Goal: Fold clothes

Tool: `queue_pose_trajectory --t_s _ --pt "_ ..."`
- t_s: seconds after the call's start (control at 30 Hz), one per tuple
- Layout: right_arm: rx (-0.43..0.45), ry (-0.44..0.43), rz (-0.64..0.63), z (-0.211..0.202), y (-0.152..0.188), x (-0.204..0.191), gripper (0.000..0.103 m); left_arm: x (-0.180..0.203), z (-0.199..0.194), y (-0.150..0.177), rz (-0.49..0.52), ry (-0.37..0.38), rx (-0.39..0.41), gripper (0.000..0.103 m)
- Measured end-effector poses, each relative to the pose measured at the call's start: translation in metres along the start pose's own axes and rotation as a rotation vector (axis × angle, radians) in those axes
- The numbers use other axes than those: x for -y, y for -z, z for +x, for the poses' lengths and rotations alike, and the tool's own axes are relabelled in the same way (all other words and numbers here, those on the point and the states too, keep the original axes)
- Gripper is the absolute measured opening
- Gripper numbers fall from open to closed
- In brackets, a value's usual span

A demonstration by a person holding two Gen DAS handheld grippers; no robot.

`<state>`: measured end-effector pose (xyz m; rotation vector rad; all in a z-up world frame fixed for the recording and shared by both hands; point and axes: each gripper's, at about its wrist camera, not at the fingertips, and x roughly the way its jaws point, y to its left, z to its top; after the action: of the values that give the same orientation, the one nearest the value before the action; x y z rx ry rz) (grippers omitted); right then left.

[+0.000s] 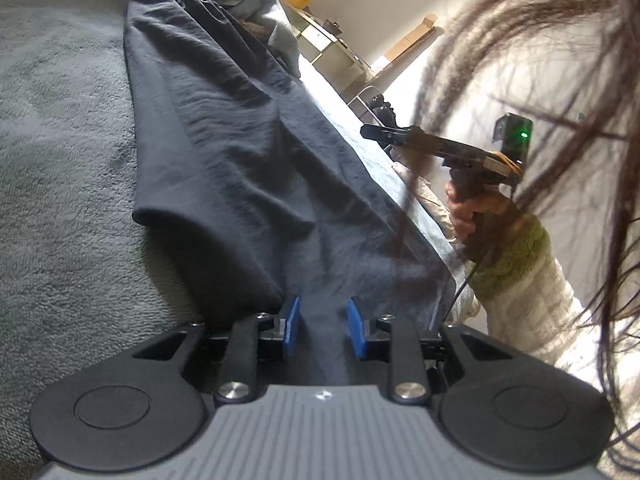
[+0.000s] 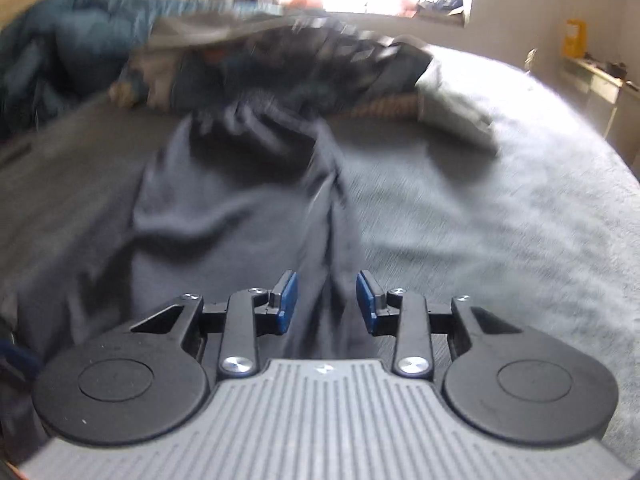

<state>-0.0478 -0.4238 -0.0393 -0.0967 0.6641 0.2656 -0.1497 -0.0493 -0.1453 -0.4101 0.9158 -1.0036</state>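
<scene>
Both claws (image 1: 323, 326) (image 2: 326, 300) straddle dark trousers' (image 1: 224, 152) edges.

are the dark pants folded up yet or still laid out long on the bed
Still laid out long. The dark pants stretch full length down the grey blanket, wrinkled, with no fold across them; the waistband end lies by the clothes pile.

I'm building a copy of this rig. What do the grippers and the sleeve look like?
Both the left gripper and right gripper have blue pads on black linkage arms with silver screws, two round black discs and a ribbed grey body. Seen side-on, the right gripper shows a green light and a thin dark cable. The sleeve is fuzzy white with a green cuff.
</scene>
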Motion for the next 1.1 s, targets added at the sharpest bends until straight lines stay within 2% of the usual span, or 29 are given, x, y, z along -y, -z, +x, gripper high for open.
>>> queue_pose_trajectory --t_s 0.07,0.17,0.23,0.27,0.37,0.43,0.5,0.63,0.93,1.03,1.1 --pt "-0.001 0.019 -0.005 0.004 -0.004 0.006 0.03 0.001 -0.001 0.001 0.002 -0.003 -0.001 0.028" --pt "-0.066 0.032 -0.026 0.027 0.001 0.01 0.025 0.003 -0.002 0.003 0.004 -0.011 -0.001 0.028" --pt "-0.12 0.083 -0.029 0.046 0.009 0.017 0.025 0.005 -0.002 0.004 0.003 -0.017 -0.002 0.028" --pt "-0.127 0.075 0.006 0.051 0.014 0.024 0.025 0.005 -0.003 0.005 0.002 -0.019 -0.002 0.028" --pt "-0.075 0.038 0.128 0.042 0.014 0.043 0.025 0.006 -0.003 0.005 -0.005 -0.021 -0.005 0.028" --pt "-0.018 0.042 0.136 0.027 0.01 0.046 0.025 0.007 -0.002 0.006 -0.009 -0.021 -0.008 0.028" --pt "0.014 -0.003 0.129 0.015 0.008 0.045 0.025 0.008 -0.001 0.006 -0.008 -0.024 -0.012 0.028" --pt "0.003 -0.047 0.015 0.013 0.006 0.023 0.025 0.009 0.0 0.008 -0.008 -0.031 -0.012 0.028" --pt "-0.02 -0.012 -0.34 0.033 0.022 -0.049 0.025 0.006 -0.005 0.001 -0.022 -0.029 -0.021 0.029" --pt "-0.018 0.006 -0.373 0.032 0.021 -0.053 0.025 0.005 -0.007 0.001 -0.024 -0.025 -0.021 0.029" --pt "-0.017 0.008 -0.34 0.034 0.016 -0.047 0.025 0.005 -0.013 0.007 -0.026 -0.022 -0.021 0.029"
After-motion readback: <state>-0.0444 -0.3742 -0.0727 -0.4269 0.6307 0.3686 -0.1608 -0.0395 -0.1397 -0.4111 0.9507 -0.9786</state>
